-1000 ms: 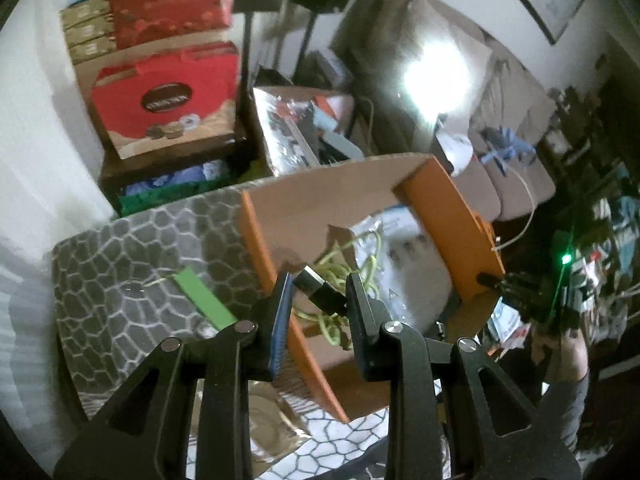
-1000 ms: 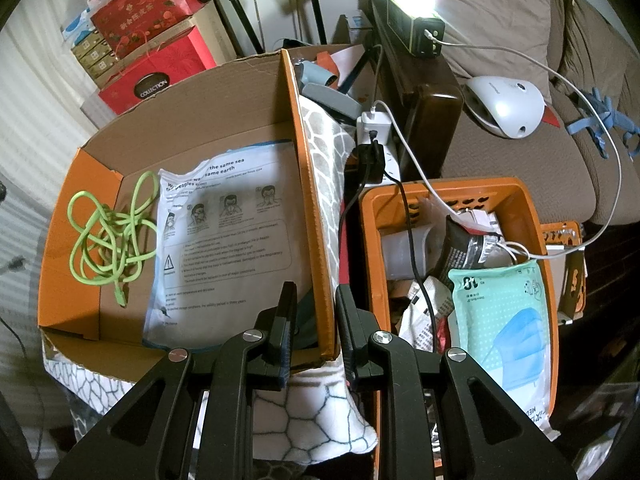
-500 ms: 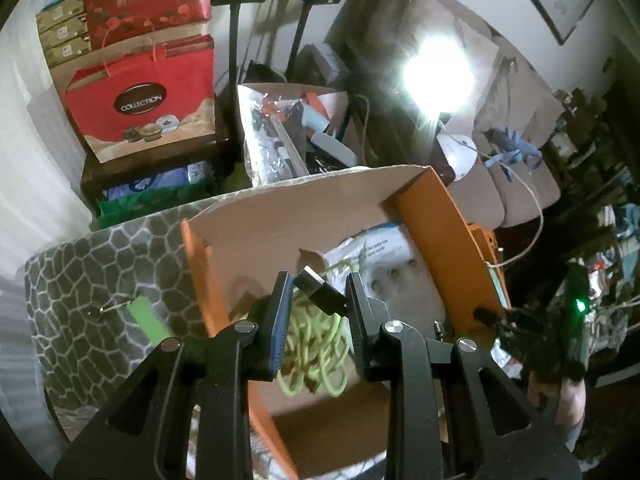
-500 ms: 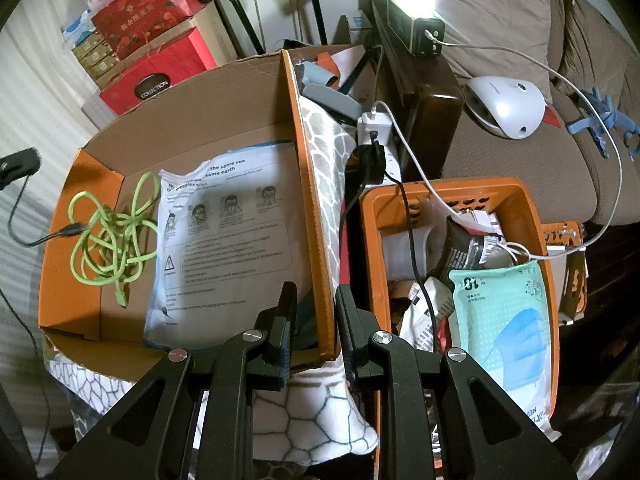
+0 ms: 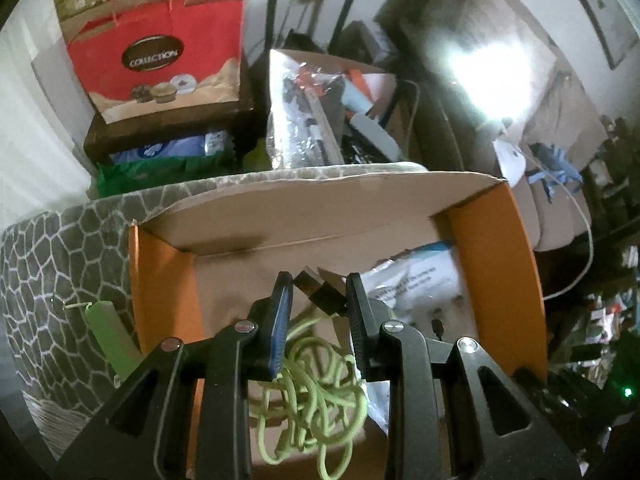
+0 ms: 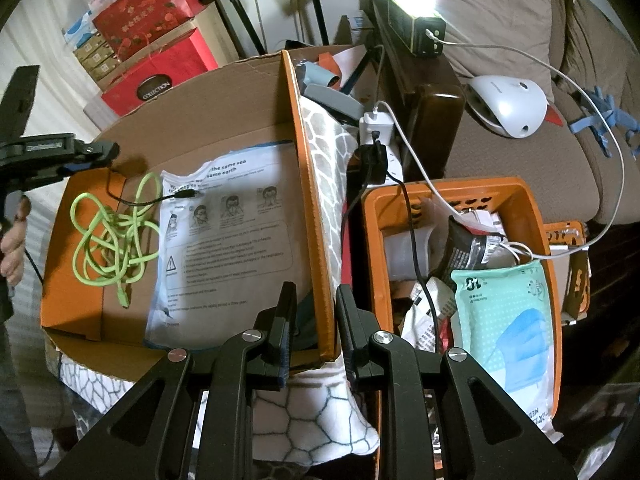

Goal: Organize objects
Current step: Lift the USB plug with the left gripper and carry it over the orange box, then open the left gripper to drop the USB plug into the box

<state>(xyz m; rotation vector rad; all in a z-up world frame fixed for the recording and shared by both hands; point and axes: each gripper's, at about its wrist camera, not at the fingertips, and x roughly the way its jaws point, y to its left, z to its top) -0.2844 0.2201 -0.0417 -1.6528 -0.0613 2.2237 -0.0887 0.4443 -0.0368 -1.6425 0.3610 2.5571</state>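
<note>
The left gripper (image 5: 318, 294) clamps a thin black USB cable (image 6: 140, 201), lowering it into the orange-sided cardboard box (image 6: 308, 184). The right gripper (image 6: 314, 320) pinches that box's wall, likely steadying it.

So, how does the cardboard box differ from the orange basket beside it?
The cardboard box has solid walls; the orange basket has perforated plastic ones. The box holds little, a green cable and a mask packet, laid flat; the basket is heaped with packets and cables. Both have orange sides and stand open-topped.

A black cable (image 6: 132, 199) with a USB plug (image 5: 316, 290) hangs over the open cardboard box (image 6: 224, 92), its far end lying on the mask packet (image 6: 228, 240) beside a tangled green cord (image 6: 112, 236)
</note>
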